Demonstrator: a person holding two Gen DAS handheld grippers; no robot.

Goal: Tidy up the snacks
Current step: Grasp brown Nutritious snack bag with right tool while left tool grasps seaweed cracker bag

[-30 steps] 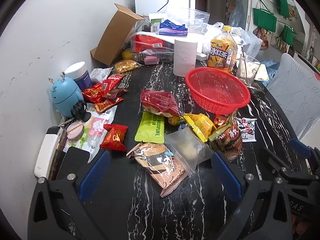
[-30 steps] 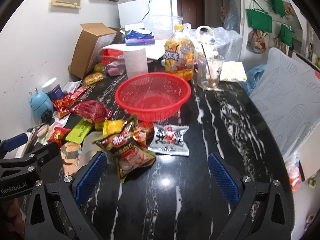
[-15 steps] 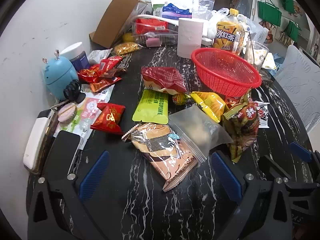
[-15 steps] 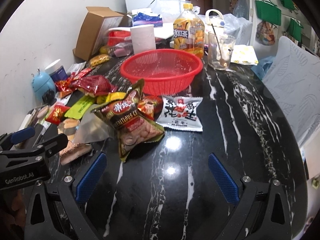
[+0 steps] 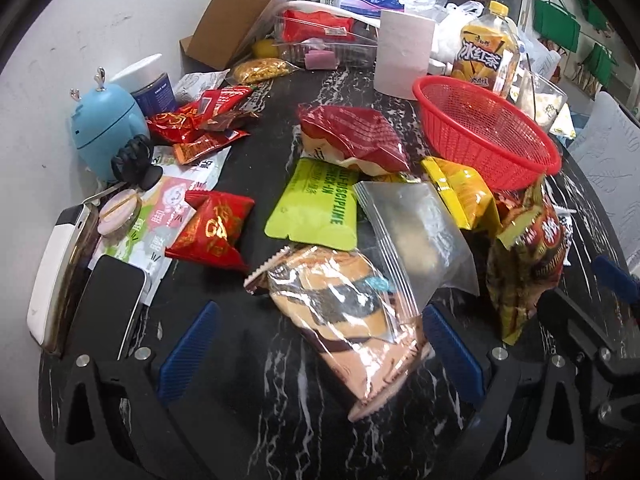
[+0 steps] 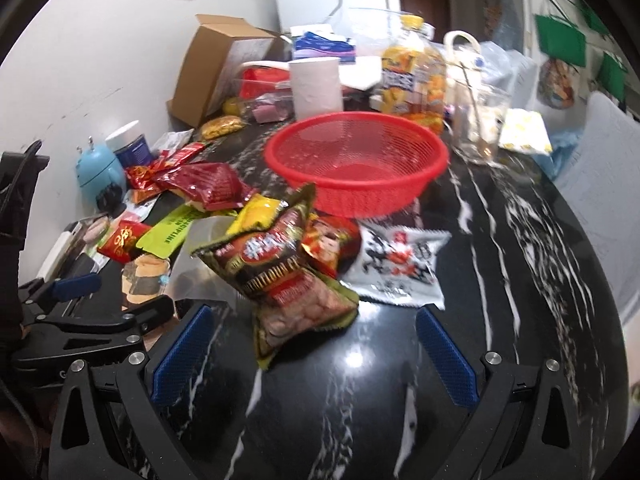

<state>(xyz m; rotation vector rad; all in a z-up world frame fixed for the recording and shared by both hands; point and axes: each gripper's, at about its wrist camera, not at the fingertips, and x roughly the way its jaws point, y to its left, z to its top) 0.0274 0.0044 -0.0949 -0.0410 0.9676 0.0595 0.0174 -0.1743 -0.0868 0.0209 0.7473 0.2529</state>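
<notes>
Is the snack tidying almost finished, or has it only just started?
Only just started. Nothing is done: the red basket is empty. Nothing is in hand either. Both grippers are open, the left near the biscuit pack, the right near the peanut bag. All the snacks, like the green pouch and yellow bag, lie loose on the table.

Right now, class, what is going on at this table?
A person holds two grippers over scattered snack packets on a black marble table. Both are open and hold nothing. The left gripper faces a striped cookie pack; the right gripper faces a peanut bag. The red basket is empty.
</notes>
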